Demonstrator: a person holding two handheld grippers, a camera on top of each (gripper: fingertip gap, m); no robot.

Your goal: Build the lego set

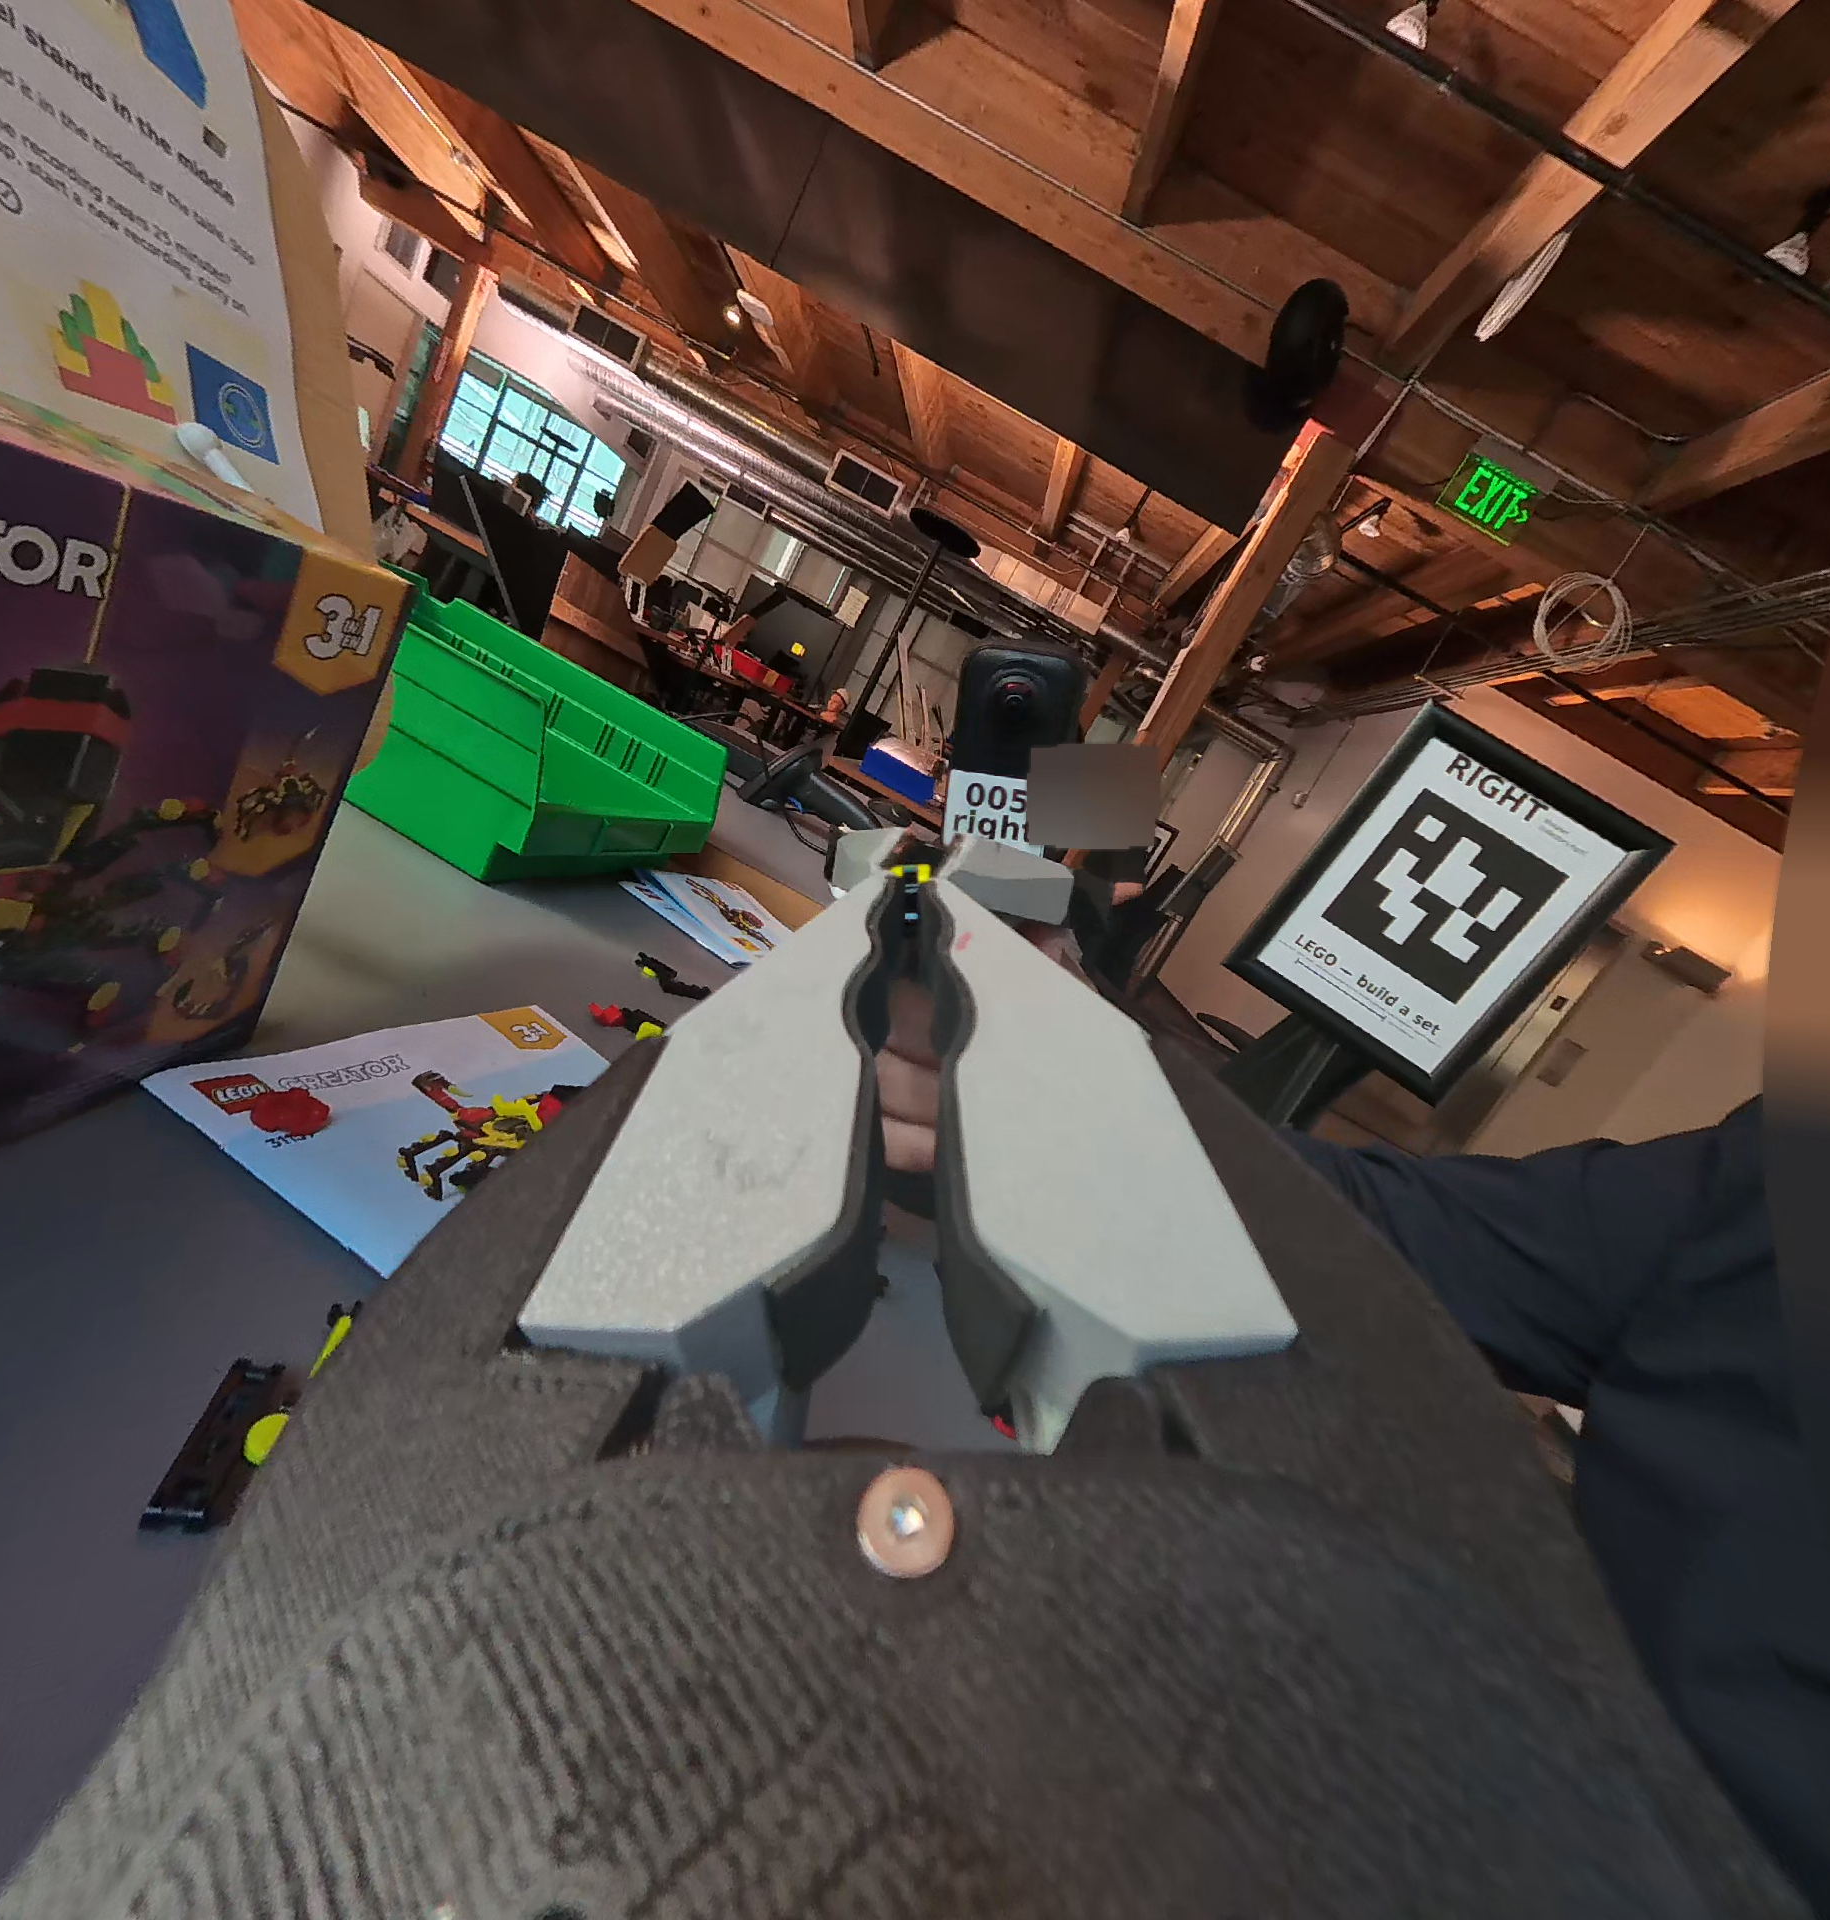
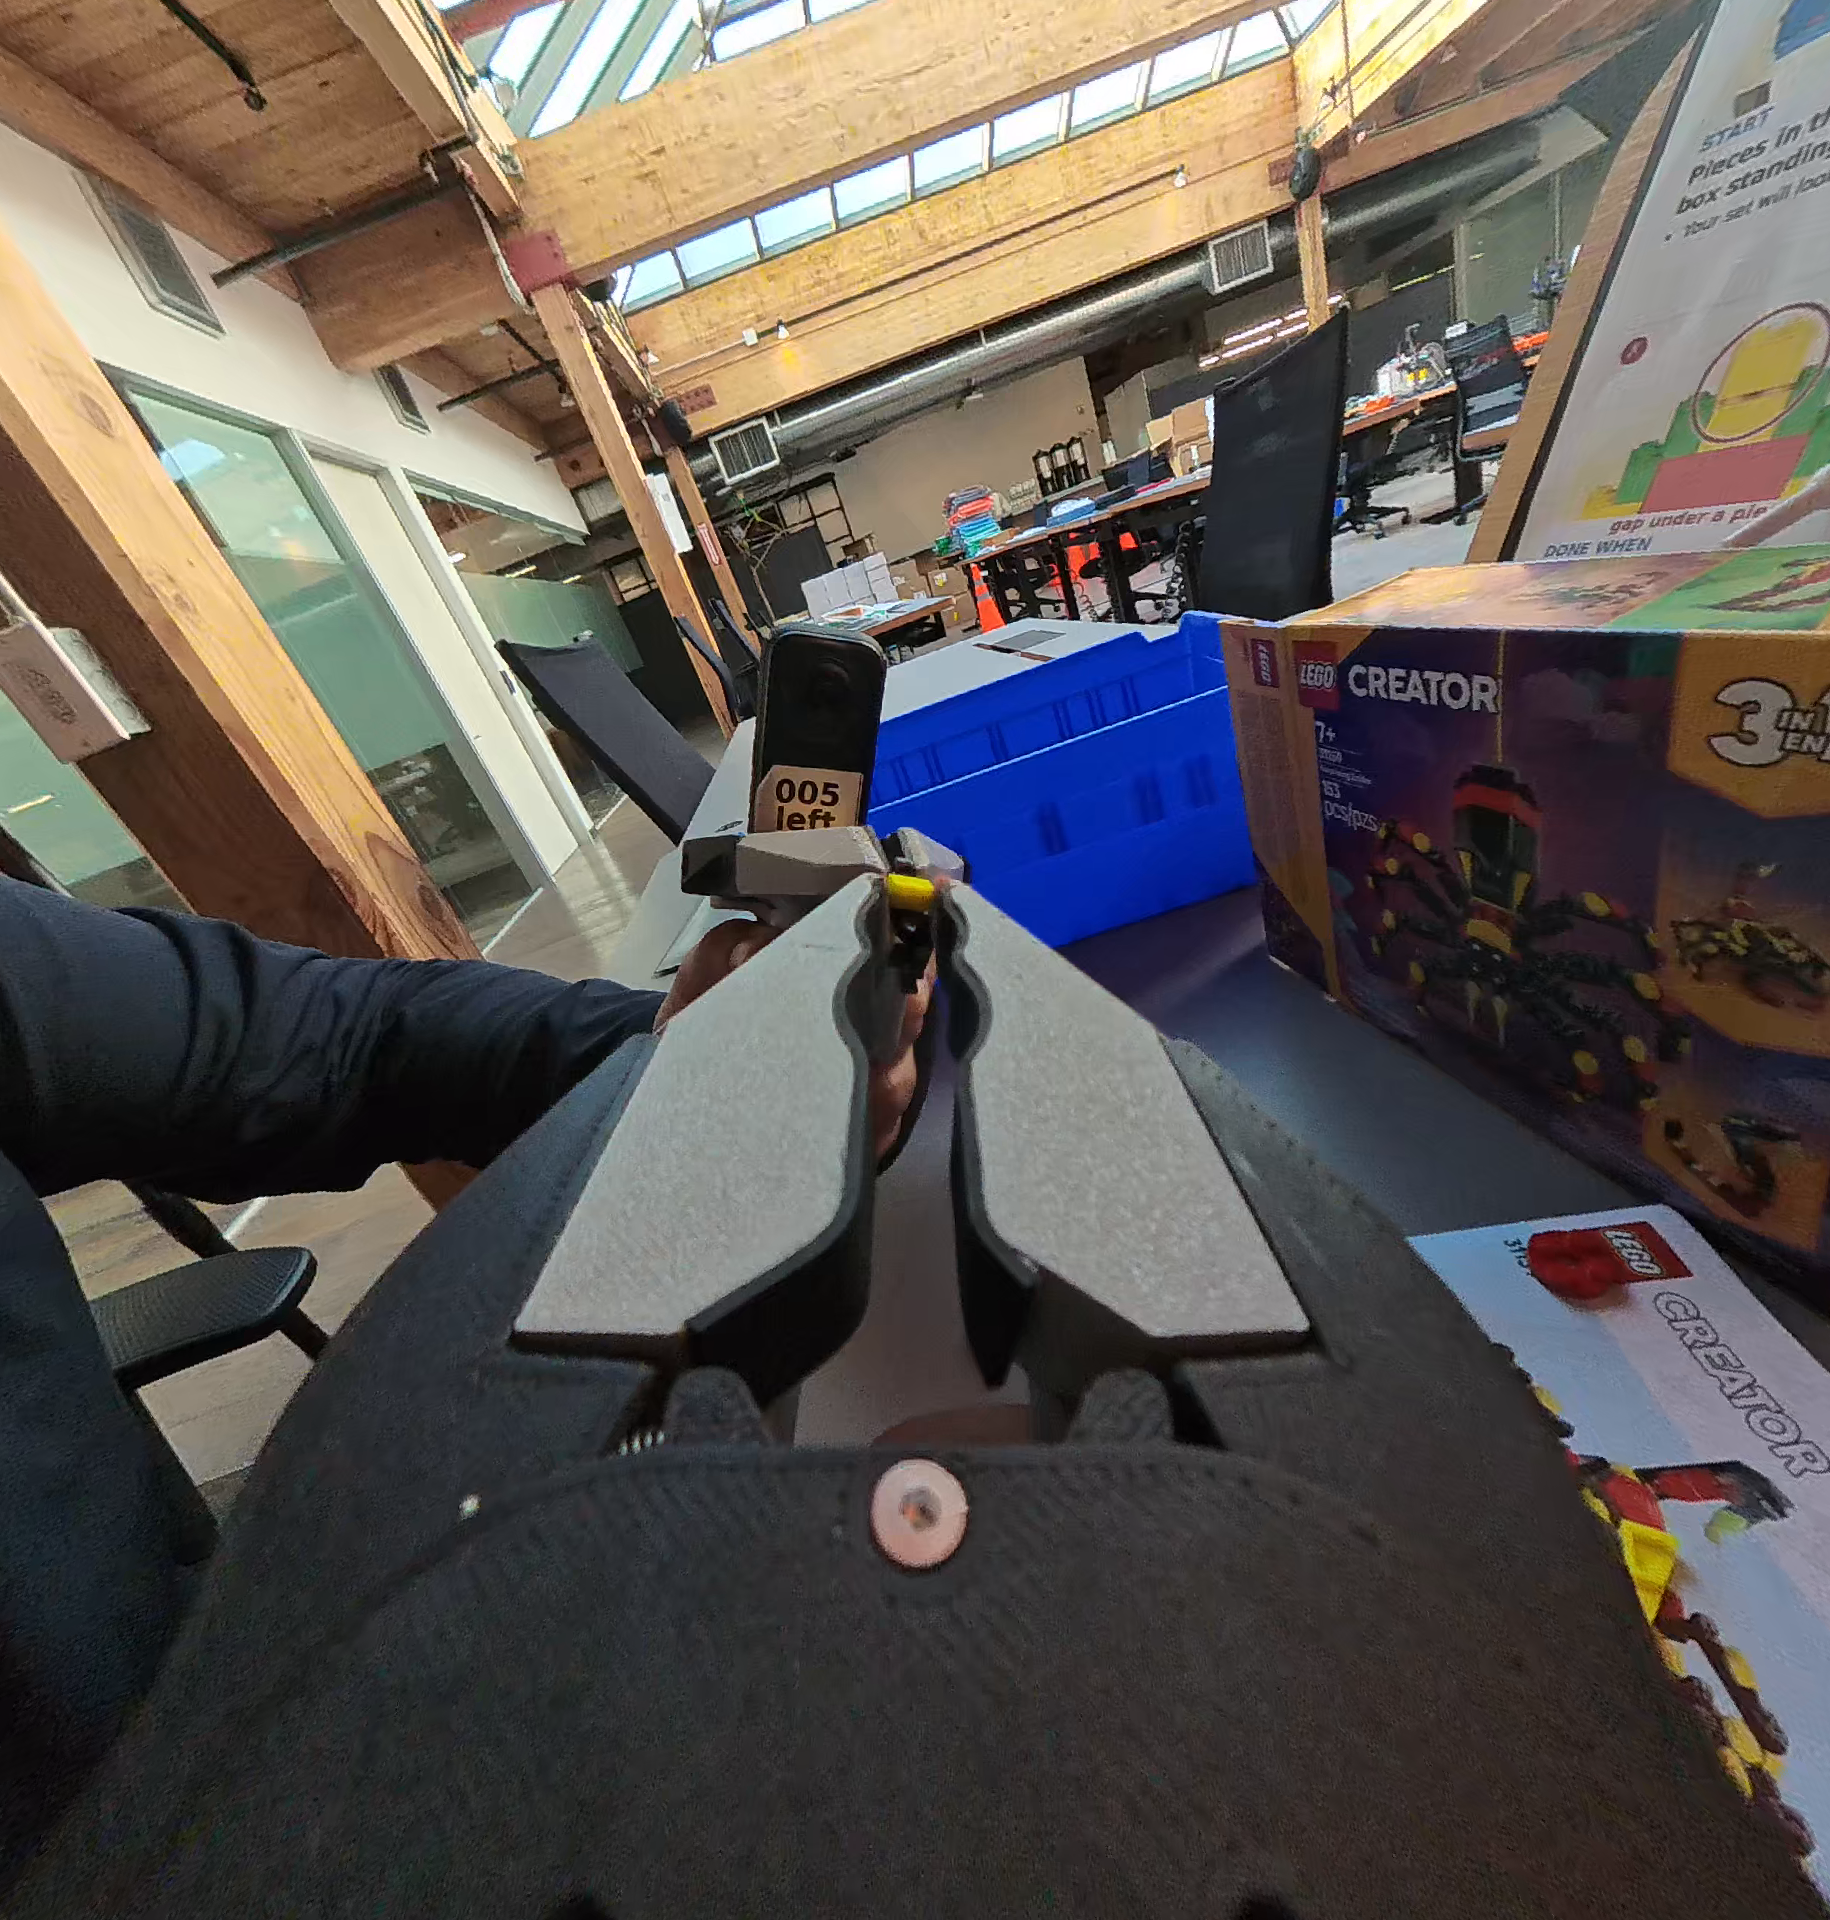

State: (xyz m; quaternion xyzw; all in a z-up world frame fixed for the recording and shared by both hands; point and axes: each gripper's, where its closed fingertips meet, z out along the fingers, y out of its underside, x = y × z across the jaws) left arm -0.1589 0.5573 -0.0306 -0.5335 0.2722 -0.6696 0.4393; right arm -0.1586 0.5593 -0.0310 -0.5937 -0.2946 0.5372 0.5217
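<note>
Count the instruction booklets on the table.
2. One booklet lies flat beside the set box; a second booklet lies farther back, near the green bin. The box or the hand-held grippers may hide others.

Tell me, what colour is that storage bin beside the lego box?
Bright green, clearest in the left wrist view.

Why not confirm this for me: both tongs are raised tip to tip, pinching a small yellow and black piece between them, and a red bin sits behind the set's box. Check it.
One detail is wrong: no bin is red. The left wrist view shows a green bin beside the set's box. The rest holds: left tongs and right tongs meet tip to tip on the yellow and black piece.
</note>
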